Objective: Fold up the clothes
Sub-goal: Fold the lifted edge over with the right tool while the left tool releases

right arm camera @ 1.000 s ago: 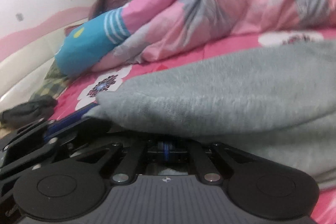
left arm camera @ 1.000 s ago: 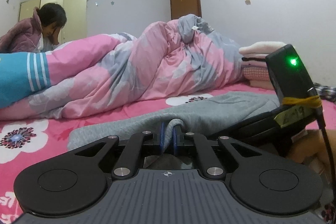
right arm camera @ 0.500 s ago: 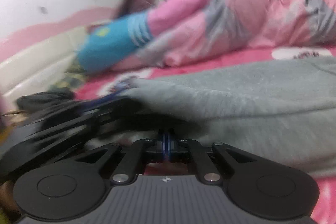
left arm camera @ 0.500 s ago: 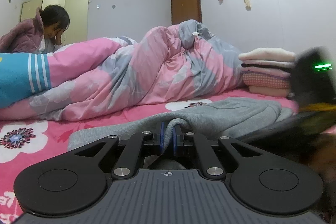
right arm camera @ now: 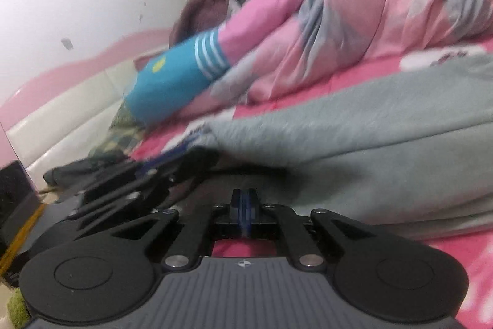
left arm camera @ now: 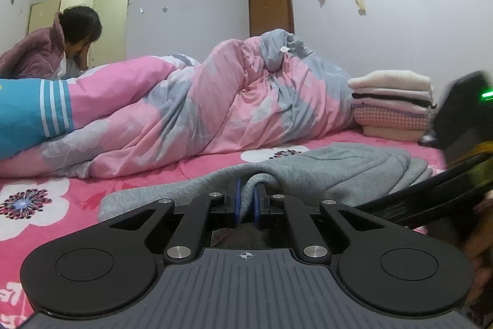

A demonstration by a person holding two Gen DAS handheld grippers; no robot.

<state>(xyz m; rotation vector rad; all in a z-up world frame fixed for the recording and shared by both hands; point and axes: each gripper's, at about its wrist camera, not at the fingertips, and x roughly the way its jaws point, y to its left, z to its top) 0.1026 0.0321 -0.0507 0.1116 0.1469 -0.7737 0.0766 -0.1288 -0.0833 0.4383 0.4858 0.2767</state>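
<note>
A grey garment (left arm camera: 339, 171) lies spread on the pink flowered bed sheet (left arm camera: 77, 184). My left gripper (left arm camera: 245, 199) is shut on a raised fold at the garment's near edge, with cloth pinched between the blue pads. The right gripper's blurred body (left arm camera: 462, 125), with its green light on, shows at the right edge of the left wrist view. In the right wrist view my right gripper (right arm camera: 245, 202) is shut, pads together with no cloth seen between them. It sits just in front of the grey garment (right arm camera: 369, 144). The left gripper (right arm camera: 194, 154) holds the garment's corner there.
A bunched pink and grey duvet (left arm camera: 231, 113) runs across the bed behind the garment. A stack of folded clothes (left arm camera: 391, 104) stands at the back right. A person in a purple jacket (left arm camera: 40, 54) sits far left, beyond a blue striped pillow (left arm camera: 27, 110). Dark clothes (right arm camera: 77, 171) lie by the white headboard (right arm camera: 61, 125).
The right gripper has drawn back from under the grey garment and drifted right, out to the edge of the left wrist view. The left gripper keeps its hold on the fold.
</note>
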